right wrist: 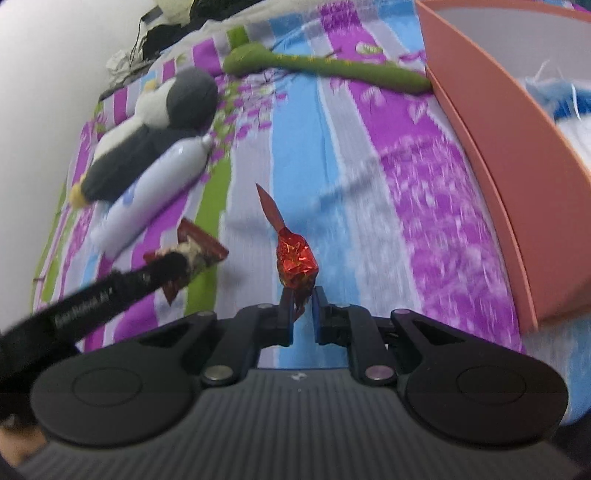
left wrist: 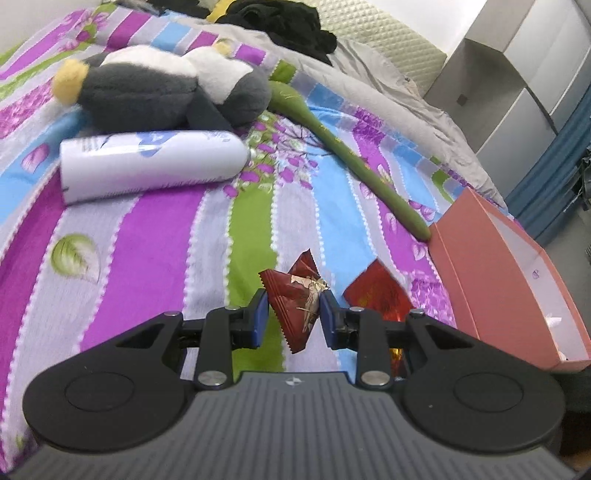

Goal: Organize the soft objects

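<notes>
My left gripper (left wrist: 291, 308) is shut on a dark red snack packet (left wrist: 297, 301), held just above the striped bedspread (left wrist: 147, 243). In the right wrist view the left gripper (right wrist: 173, 262) shows at the left with the same packet (right wrist: 201, 245). My right gripper (right wrist: 301, 315) is shut on the tail of a shiny red foil candy (right wrist: 295, 264), which also shows in the left wrist view (left wrist: 378, 291). A grey and white plush penguin (left wrist: 162, 88) and a green plush snake (left wrist: 347, 147) lie farther back on the bed. A pink box (left wrist: 476, 273) stands at the right.
A white cylindrical bottle (left wrist: 147, 164) lies in front of the penguin. Black clothes (left wrist: 284, 22) and a grey sheet (left wrist: 388, 88) lie at the head of the bed. The pink box (right wrist: 491, 155) holds something blue and white (right wrist: 561, 107). A grey cabinet (left wrist: 517, 74) stands right.
</notes>
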Motion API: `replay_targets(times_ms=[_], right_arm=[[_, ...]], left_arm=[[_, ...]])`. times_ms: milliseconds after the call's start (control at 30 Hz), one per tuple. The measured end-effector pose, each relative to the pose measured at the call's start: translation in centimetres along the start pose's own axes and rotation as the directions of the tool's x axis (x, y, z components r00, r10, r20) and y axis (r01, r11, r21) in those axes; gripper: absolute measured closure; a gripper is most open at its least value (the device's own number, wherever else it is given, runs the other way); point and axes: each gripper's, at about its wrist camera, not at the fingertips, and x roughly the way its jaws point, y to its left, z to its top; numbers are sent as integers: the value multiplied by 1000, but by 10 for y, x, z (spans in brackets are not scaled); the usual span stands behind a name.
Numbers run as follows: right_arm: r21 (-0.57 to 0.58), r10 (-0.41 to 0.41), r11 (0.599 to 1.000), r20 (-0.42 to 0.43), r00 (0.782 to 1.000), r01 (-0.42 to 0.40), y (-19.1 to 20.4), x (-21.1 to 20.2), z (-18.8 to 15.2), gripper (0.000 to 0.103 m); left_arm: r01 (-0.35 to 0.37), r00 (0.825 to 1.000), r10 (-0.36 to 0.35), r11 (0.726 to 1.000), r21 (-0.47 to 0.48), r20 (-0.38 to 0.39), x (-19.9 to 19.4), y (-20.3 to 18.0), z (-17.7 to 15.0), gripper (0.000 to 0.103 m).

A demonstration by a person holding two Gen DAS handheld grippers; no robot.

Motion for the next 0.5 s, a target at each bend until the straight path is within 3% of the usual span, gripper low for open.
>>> replay_targets(times_ms=[167, 300, 500], right_arm=[[-45, 31, 998, -58, 998, -33, 3, -1, -14, 85], [-96, -20, 995, -58, 998, 14, 4, -7, -16, 52], [-173, -77, 982, 15, 997, 78, 3, -24, -10, 51]], left_arm=[[-8, 999, 8, 1000, 9, -33, -7, 3, -8, 69], [-18, 999, 19, 999, 29, -42, -15, 6, -9, 69], [-12, 998, 15, 999, 47, -55, -20, 10, -4, 69]])
